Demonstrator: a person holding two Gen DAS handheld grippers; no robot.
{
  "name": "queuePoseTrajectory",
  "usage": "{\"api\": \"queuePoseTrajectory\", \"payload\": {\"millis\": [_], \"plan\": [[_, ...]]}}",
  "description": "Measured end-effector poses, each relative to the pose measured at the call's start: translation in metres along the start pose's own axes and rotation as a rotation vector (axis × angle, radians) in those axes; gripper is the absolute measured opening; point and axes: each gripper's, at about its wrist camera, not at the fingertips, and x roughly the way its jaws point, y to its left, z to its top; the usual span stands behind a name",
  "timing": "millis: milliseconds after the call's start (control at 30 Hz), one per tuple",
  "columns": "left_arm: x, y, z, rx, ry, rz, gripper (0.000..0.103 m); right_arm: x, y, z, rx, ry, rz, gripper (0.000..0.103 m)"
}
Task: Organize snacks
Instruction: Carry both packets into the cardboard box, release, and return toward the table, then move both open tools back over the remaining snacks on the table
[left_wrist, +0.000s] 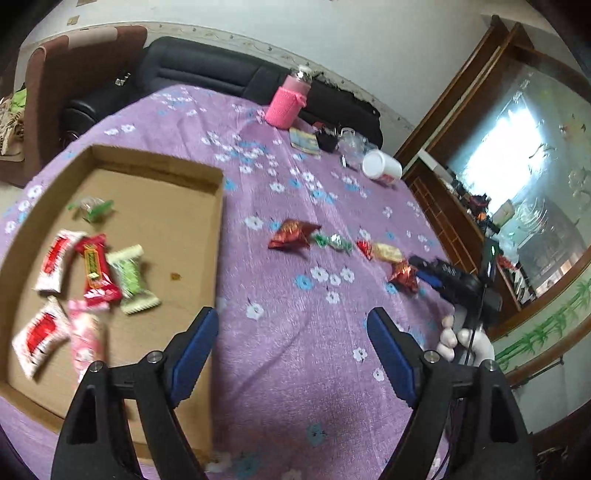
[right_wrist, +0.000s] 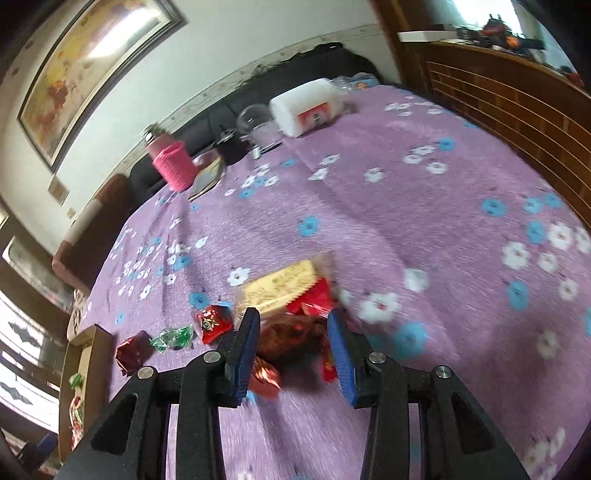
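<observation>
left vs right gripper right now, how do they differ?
The left gripper gapes wide with nothing between its jaws; the right gripper stands narrower around a red foil snack. Left hangs beside the cardboard tray; right is among the loose candies. Both have blue pads.

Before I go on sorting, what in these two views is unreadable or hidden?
- Left wrist view: packets at the cardboard tray's near corner are motion-blurred, print unreadable; left gripper hides that corner.
- Right wrist view: red foil candy between the right gripper's fingers is blurred; contact unclear.
- Right wrist view: tray contents cut off at the left edge.
</observation>
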Motion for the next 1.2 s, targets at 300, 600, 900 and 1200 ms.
{"api": "queuePoseTrajectory", "payload": {"millis": [300,600,900,1200], "plan": [[0.006,-0.018,-0.005,0.092,0.022,0.017,0.082,-0.024,0.032,-0.022,-0.127,0.125,0.46,0.04],[0.004,-0.018,-0.013,0.051,0.018,0.044,0.082,-0.009,-0.014,0.005,-0.071,-0.056,-0.087,0.04],[-0.107,-0.012,-0.036,-0.116,-0.153,0.224,0.082,-0.052,-0.02,-0.021,-0.113,-0.309,-0.239,0.047],[-0.201,-0.005,-0.075,-0.235,-0.349,0.414,0.082,-0.056,-0.015,-0.022,-0.152,-0.331,-0.273,0.057]]}}
